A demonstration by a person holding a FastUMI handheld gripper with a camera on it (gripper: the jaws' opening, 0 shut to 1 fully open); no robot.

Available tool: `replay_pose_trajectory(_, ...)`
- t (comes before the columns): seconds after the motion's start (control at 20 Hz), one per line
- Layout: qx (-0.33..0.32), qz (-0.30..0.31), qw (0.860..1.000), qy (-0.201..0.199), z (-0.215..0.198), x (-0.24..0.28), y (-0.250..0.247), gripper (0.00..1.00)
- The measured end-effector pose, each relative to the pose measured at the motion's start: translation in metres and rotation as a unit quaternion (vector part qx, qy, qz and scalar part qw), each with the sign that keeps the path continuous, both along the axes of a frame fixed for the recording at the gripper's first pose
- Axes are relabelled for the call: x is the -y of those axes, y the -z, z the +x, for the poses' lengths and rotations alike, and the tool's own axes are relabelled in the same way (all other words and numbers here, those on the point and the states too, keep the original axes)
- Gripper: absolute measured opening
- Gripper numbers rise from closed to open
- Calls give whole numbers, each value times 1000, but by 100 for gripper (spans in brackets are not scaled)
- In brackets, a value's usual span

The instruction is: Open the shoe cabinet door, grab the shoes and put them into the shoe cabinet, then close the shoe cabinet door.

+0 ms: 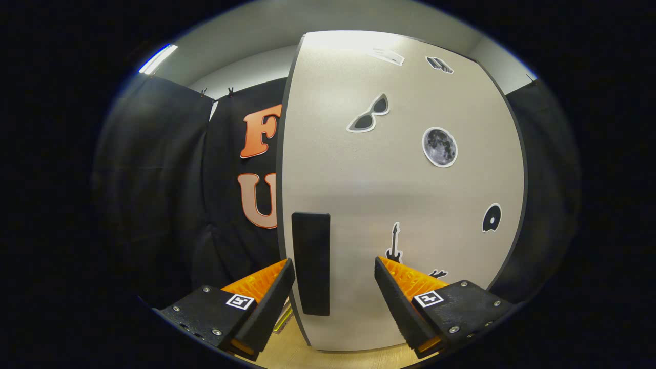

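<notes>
Two fingers (294,287) astride upright handle (311,264)

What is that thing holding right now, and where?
Nothing: the hand-held gripper is open, its fingers either side of the door handle without pressing on it.

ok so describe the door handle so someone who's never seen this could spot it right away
Start at the pale cabinet door dotted with stickers. Near its left edge, low down, sits the handle, a tall black bar between the open gripper fingers. Unlike the flat stickers, it is plain and stands out from the panel.
</notes>
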State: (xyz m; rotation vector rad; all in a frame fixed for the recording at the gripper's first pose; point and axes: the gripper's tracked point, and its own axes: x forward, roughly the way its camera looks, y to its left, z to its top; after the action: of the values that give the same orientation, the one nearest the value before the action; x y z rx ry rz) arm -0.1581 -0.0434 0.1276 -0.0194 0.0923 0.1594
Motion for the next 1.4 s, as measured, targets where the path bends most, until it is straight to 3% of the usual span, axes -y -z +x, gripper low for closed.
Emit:
replay_pose_trajectory(1.1, 18, 1, 997, 74, -212, 78, -54, 97)
replay_pose_trajectory(1.4, 25, 2, 995, 99, -252, 97, -55, 97)
